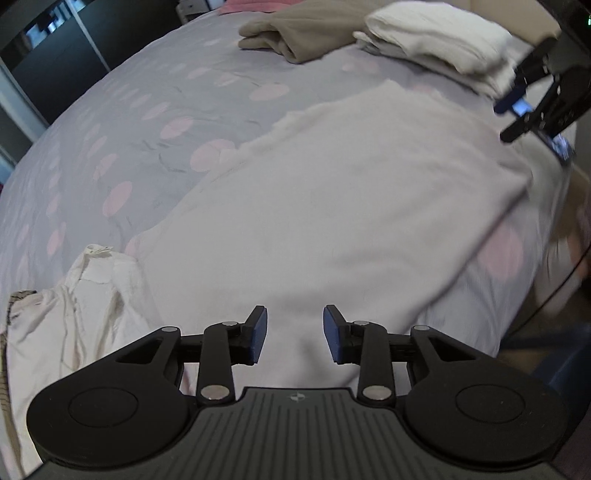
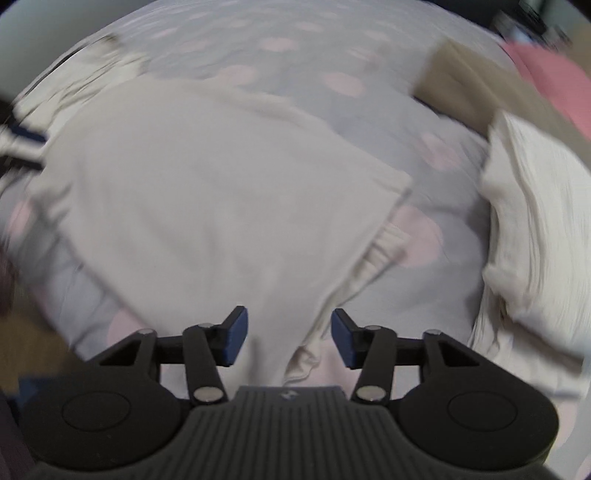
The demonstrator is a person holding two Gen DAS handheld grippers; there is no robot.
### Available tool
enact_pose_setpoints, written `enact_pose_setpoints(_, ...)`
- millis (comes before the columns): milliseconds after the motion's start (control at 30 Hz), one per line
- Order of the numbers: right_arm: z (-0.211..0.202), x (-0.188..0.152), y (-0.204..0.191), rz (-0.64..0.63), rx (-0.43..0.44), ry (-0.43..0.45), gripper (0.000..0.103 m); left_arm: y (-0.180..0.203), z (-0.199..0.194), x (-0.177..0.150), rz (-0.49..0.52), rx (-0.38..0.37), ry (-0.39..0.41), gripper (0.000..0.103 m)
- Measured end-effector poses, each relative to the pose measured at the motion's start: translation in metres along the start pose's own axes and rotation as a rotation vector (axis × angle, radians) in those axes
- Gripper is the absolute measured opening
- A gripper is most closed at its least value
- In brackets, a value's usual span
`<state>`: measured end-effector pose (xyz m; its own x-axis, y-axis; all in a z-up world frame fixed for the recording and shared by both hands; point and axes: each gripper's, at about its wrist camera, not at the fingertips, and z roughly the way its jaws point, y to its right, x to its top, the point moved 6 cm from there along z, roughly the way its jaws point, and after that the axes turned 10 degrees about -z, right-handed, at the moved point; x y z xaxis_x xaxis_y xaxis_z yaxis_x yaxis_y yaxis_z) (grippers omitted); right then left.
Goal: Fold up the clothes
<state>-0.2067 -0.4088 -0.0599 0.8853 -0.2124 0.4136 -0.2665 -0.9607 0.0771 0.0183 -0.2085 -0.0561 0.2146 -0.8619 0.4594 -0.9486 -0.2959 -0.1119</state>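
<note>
Grey bedding printed with pale pink dots (image 1: 155, 122) covers the bed that fills both views, and a dark wardrobe front with a pale frame (image 1: 55, 55) stands at the far left of the left wrist view.

Spread flat across the middle of the bed lies a large white soft-knit garment (image 1: 332, 206), its near edge reaching under both grippers; in the right wrist view its near corner shows a folded-over hem. The left gripper (image 1: 294, 334) hangs over the near edge of this garment with its blue-padded jaws parted and nothing between them. The right gripper (image 2: 288, 338) hangs over the garment's near corner, jaws likewise parted and empty; it also shows at the right edge of the left wrist view, blurred.

At the near left lies a crumpled cream collared shirt (image 1: 85, 295). Far across the bed sit a folded beige garment (image 1: 295, 33) and, right of it, a folded stack of white ribbed cloth (image 1: 439, 44). A pink cloth (image 2: 550, 81) lies beyond the beige one. The right wrist view is blurred throughout.
</note>
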Motion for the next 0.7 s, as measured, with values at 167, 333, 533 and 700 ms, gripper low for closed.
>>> enact_pose_setpoints(167, 0.015, 0.009, 0.029, 0.238, 0.030, 0.008, 0.073, 0.007, 0.020, 0.027, -0.059, -0.019, -0.006, 0.039)
enact_pose_setpoints(333, 0.036, 0.017, 0.053, 0.398, 0.045, -0.019, 0.074, 0.013, 0.046, 0.056, -0.078, -0.038, -0.019, 0.039)
enact_pose_setpoints(533, 0.063, 0.020, 0.070, 0.500, 0.082, -0.050, 0.075, 0.013, 0.074, 0.091, -0.166, -0.060, 0.002, 0.038)
enact_pose_setpoints(700, 0.077, 0.016, 0.074, 0.536, 0.114, -0.055, 0.075, 0.004, 0.098, 0.114, -0.212, -0.053, 0.017, 0.021)
